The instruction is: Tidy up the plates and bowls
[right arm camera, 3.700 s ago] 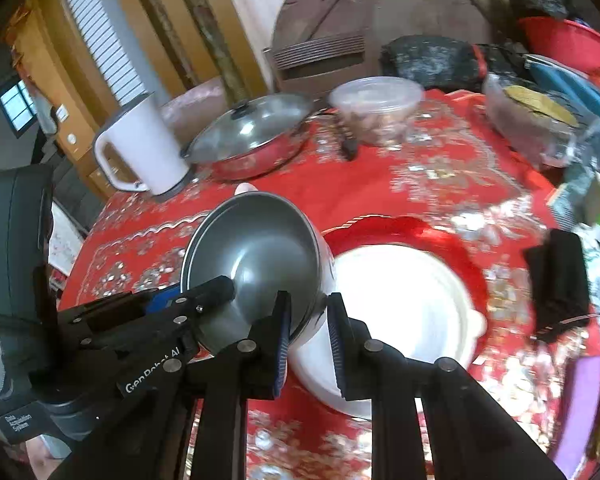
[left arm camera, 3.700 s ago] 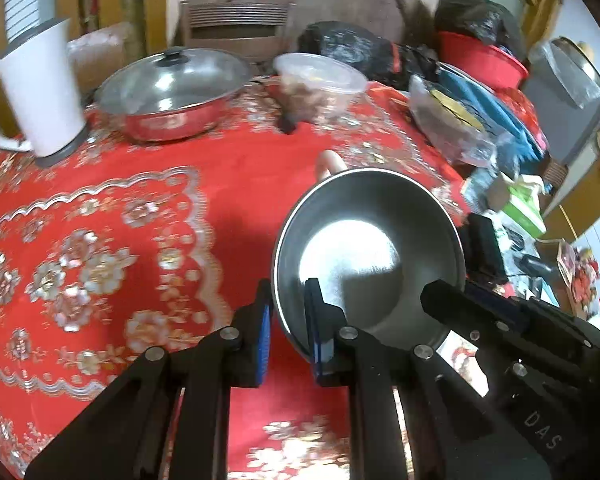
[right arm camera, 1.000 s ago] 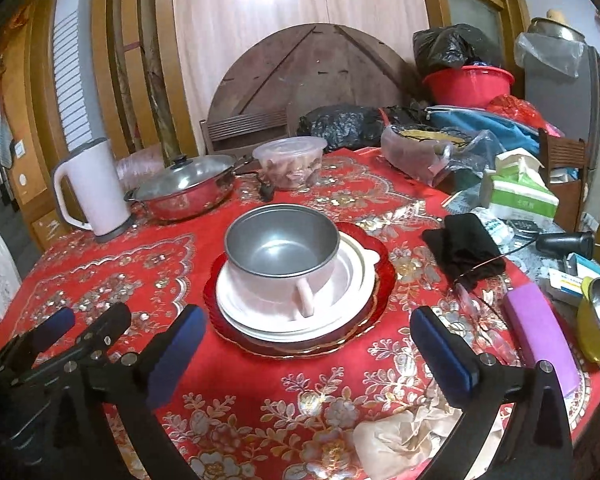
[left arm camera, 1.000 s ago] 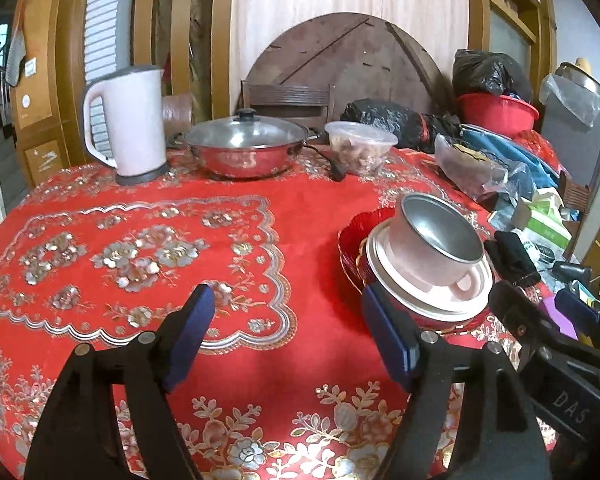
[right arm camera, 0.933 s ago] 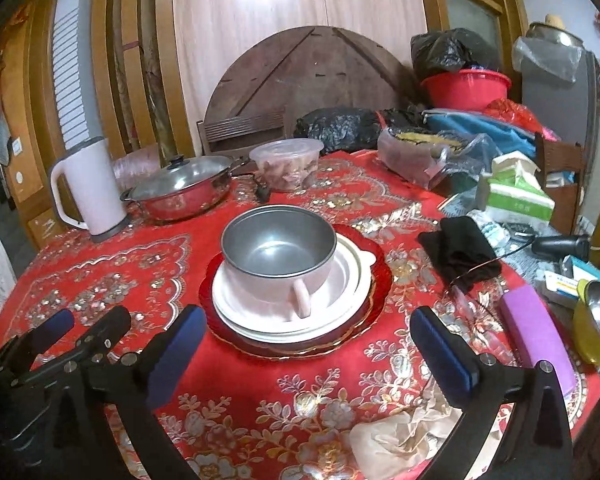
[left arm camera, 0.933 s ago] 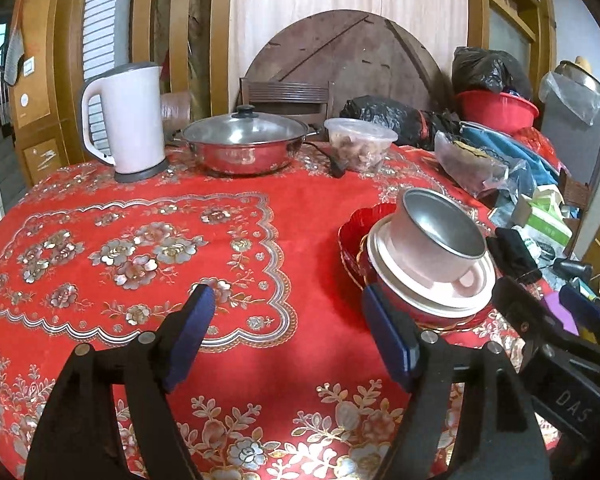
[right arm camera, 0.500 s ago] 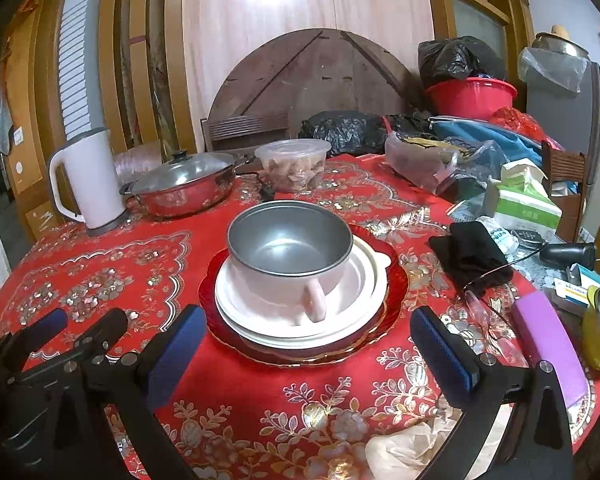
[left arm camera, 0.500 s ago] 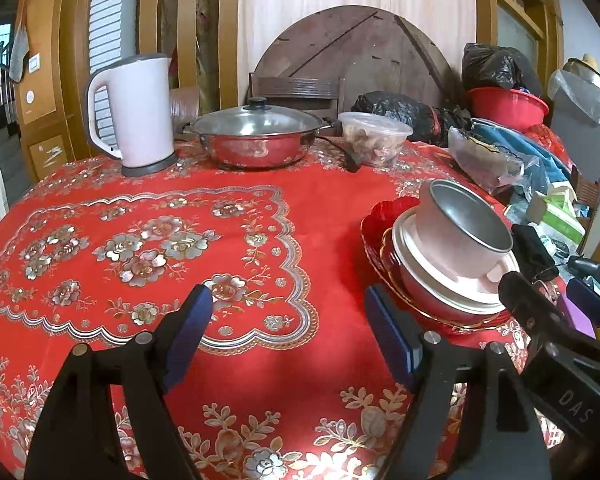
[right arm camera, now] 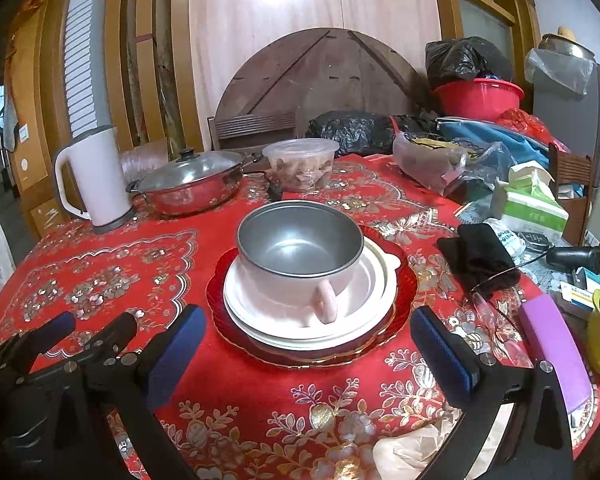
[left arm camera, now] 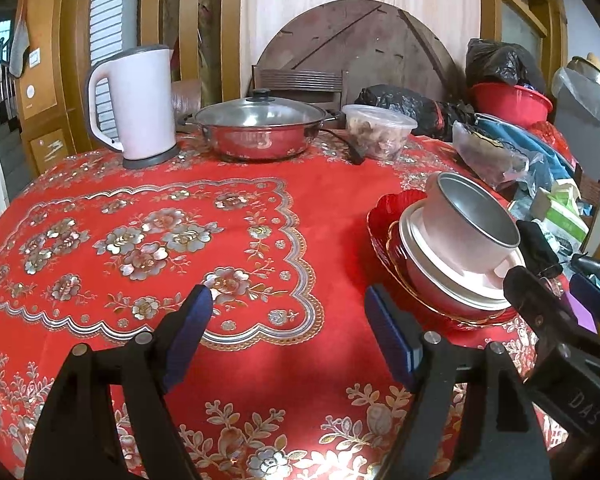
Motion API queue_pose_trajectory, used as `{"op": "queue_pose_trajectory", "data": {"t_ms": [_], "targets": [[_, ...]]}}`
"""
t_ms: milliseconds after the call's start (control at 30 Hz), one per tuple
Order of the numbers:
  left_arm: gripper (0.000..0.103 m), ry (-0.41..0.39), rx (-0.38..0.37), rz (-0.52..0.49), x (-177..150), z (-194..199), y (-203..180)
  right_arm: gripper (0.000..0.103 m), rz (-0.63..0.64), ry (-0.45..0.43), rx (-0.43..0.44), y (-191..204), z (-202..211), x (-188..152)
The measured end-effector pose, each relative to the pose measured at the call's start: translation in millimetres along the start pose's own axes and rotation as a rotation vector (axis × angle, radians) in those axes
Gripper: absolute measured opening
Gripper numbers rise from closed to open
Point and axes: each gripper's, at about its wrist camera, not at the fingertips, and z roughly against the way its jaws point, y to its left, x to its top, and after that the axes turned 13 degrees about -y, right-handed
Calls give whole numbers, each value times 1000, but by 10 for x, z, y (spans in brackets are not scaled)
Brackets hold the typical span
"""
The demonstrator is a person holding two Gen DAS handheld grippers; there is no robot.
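Bowl (right arm camera: 298, 258), metal-lined with a pink handle, sits in a white dish (right arm camera: 374, 286) on a red plate (right arm camera: 406, 280), stacked mid-tabletop (right arm camera: 236, 380). Left tongs (left arm camera: 288, 326) and right tongs (right arm camera: 308, 344) both gape wide, holding nothing, near the stack.

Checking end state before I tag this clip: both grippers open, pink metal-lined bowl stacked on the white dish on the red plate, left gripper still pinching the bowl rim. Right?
Not quite. The left gripper is not pinching the rim: the left wrist view shows it open and empty, short of the pink bowl. The rest holds: right gripper open, bowl on the white dish on the red plate.
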Motion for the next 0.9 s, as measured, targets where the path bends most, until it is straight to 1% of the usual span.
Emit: {"op": "queue_pose_trajectory", "data": {"t_ms": [133,300,367,533,667,900], "targets": [[78,-10,11,-17,7,22,-16,103,-2,4,0,-10,-10,-9],[78,25,-43,4,6,-22,-13,103,-5,4,-7,-42,-5,-43],[78,35,-50,3,1,-38,-25,103,-6,11,-7,-59,-16,-61],[78,5,-32,-31,13,7,-74,103,-12,20,-8,-89,-30,-95],[78,9,-49,-28,11,8,-86,103,-15,19,-12,-112,-21,-101],[78,11,-51,-53,7,6,-138,103,-27,29,-14,-153,-20,-134]]}}
